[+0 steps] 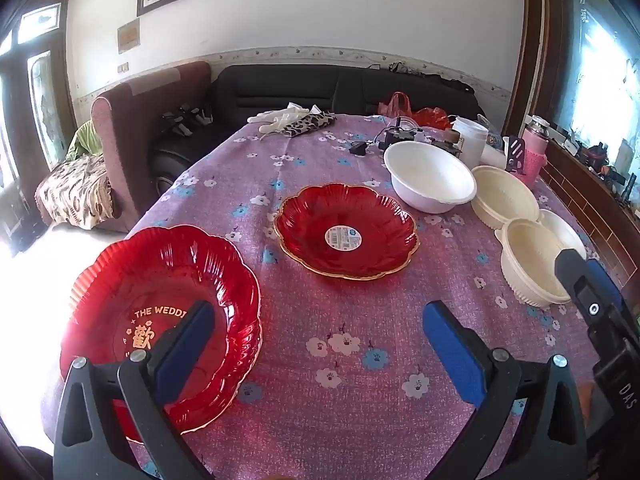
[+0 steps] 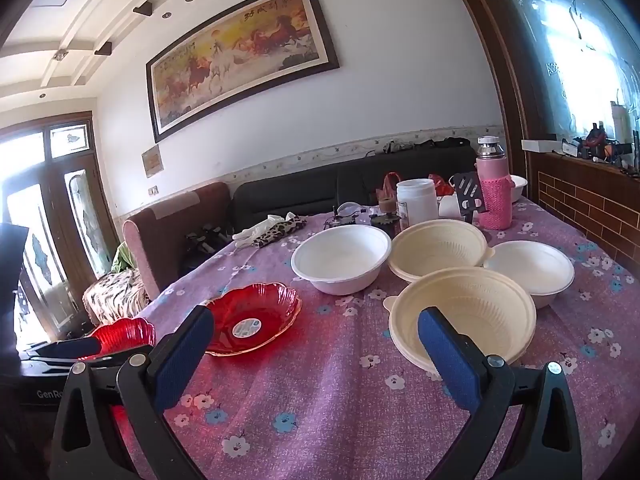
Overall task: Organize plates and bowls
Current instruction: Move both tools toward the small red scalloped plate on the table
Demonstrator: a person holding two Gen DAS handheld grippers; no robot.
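A red scalloped plate with gold lettering (image 1: pixel 160 304) lies at the table's near left edge; my left gripper (image 1: pixel 320 332) is open, its left finger over that plate's rim. A second red plate with a round label (image 1: pixel 346 230) (image 2: pixel 252 322) lies mid-table. A white bowl (image 1: pixel 430 176) (image 2: pixel 342 258), two cream bowls (image 1: pixel 504 196) (image 1: pixel 532 260) (image 2: pixel 438 250) (image 2: pixel 464 312) and another white bowl (image 2: pixel 532 266) stand at the right. My right gripper (image 2: pixel 316 338) is open and empty, its right finger in front of the near cream bowl.
The table has a purple flowered cloth (image 1: pixel 352 340). At its far end lie gloves and a leopard pouch (image 1: pixel 296 122), a white jar (image 2: pixel 416 200), a pink flask (image 2: pixel 494 188) and small clutter. A brown armchair (image 1: pixel 132 128) and black sofa (image 1: pixel 320 88) stand behind.
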